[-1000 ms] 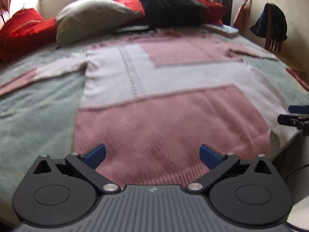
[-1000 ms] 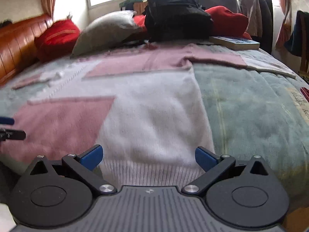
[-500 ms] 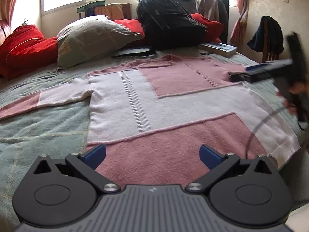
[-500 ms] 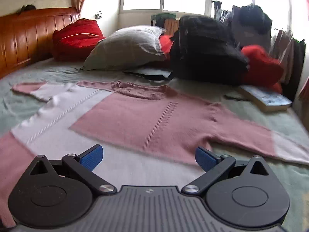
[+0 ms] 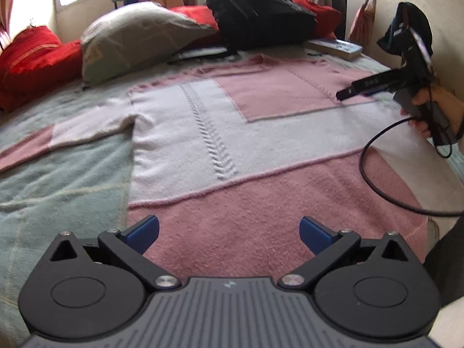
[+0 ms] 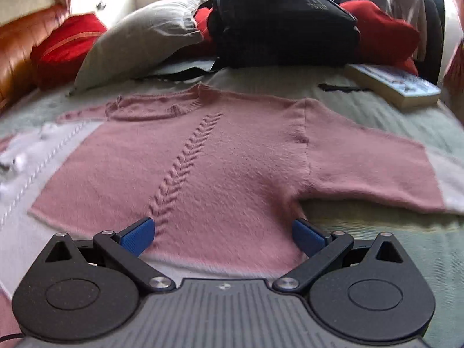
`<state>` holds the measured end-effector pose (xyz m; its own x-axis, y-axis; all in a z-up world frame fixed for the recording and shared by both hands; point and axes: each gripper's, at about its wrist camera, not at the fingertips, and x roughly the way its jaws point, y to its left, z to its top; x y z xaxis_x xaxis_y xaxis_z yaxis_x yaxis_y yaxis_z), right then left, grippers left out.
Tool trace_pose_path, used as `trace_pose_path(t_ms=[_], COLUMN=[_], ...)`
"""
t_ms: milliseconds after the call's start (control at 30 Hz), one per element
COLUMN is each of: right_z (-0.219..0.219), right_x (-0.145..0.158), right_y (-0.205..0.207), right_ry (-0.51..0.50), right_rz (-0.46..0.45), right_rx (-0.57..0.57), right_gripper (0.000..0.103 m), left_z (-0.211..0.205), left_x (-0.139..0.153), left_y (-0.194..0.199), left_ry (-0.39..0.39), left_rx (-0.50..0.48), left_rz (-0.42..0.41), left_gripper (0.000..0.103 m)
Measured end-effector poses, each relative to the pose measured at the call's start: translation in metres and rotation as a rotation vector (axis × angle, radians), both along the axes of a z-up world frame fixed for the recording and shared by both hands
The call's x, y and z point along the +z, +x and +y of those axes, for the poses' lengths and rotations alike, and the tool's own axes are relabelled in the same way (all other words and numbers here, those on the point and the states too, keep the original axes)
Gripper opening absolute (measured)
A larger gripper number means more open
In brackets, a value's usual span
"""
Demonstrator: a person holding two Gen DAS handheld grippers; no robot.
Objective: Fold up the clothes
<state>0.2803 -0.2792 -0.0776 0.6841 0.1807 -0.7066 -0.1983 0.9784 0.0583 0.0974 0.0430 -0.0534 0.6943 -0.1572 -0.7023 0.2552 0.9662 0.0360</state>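
Note:
A pink and white knitted sweater [image 5: 232, 150] lies spread flat, face up, on the bed, both sleeves out to the sides. My left gripper [image 5: 229, 232] is open and empty above the pink hem. My right gripper [image 6: 221, 233] is open and empty above the pink chest panel [image 6: 220, 168], close to the armpit of the right sleeve [image 6: 374, 171]. The right gripper also shows in the left wrist view [image 5: 352, 91], held over the sweater's right shoulder area.
The bed has a green blanket [image 5: 58, 174]. At the head lie a grey pillow [image 5: 139, 34], red cushions [image 5: 32, 58], a black backpack [image 5: 261, 8] and a book [image 6: 394, 84]. A black cable [image 5: 374, 171] hangs over the sweater. A wooden headboard [image 6: 17, 49] is at left.
My right gripper has moved from the sweater's hem up and forward to the chest and right armpit area. My left gripper stays at the hem, raised slightly.

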Motion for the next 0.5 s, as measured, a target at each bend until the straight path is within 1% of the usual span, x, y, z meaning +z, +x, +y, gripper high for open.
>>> trace_pose_path(t_ms=[33, 67, 133, 233, 367, 433, 500], right_z=[0.004, 0.006, 0.011, 0.026, 0.042, 0.047, 0.047], right_x=[0.007, 0.013, 0.024, 0.03, 0.017, 0.005, -0.006], right_y=[-0.006, -0.013, -0.033, -0.068, -0.121, -0.144, -0.163], right_ry=[-0.029, -0.037, -0.016, -0.007, -0.05, -0.088, -0.097], right_rz=[0.004, 0.005, -0.017, -0.021, -0.033, -0.031, -0.035], right_rx=[-0.018, -0.018, 0.014, 0.078, 0.116, 0.106, 0.088], right_gripper=[0.103, 0.103, 0.103, 0.103, 0.103, 0.103, 0.103], left_z=[-0.001, -0.002, -0.005, -0.008, -0.011, -0.008, -0.005], left_x=[0.0, -0.001, -0.001, -0.002, -0.019, -0.022, -0.022], left_y=[0.0, 0.001, 0.001, 0.002, -0.001, -0.008, -0.018], left_ry=[0.0, 0.001, 0.001, 0.003, 0.025, 0.009, 0.007], left_rx=[-0.005, -0.009, -0.018, -0.032, -0.029, -0.022, -0.014], left_rz=[0.004, 0.009, 0.017, 0.031, 0.094, 0.097, 0.103], left_gripper=[0.102, 0.102, 0.102, 0.102, 0.102, 0.102, 0.102])
